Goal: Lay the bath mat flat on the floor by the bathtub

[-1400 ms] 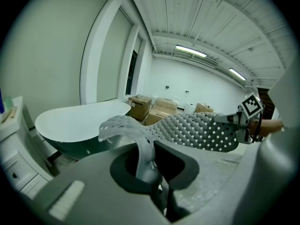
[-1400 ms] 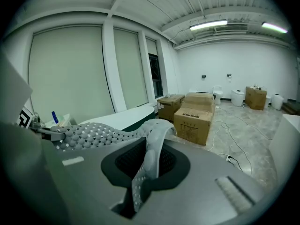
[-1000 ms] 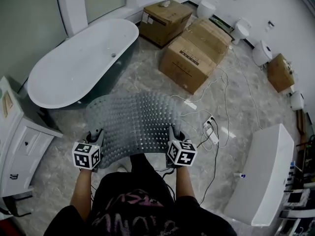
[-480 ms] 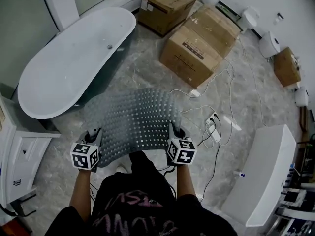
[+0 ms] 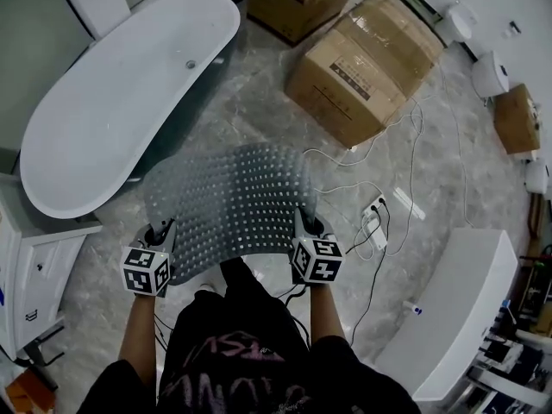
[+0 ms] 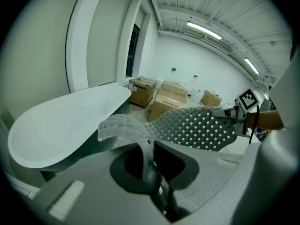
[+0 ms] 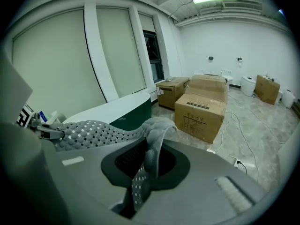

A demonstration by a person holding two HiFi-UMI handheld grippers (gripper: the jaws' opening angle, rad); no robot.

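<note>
Above grey marble floor (image 5: 252, 121), beside white oval bathtub (image 5: 112, 93): grey perforated rubber bath mat (image 5: 231, 198) held aloft, spread wide, sagging. Left gripper (image 5: 161, 231) jaws clamped on near-left corner, right gripper (image 5: 307, 225) jaws on near-right corner. Mat lifted and opened out. Left to do: lower, lay flat, release.

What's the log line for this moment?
left gripper: shut on mat | right gripper: shut on mat | mat: stretched between them, near bathtub | state: not laid flat

Bath mat (image 5: 228, 201) held outstretched, bathtub (image 5: 112, 93) nearby
</note>
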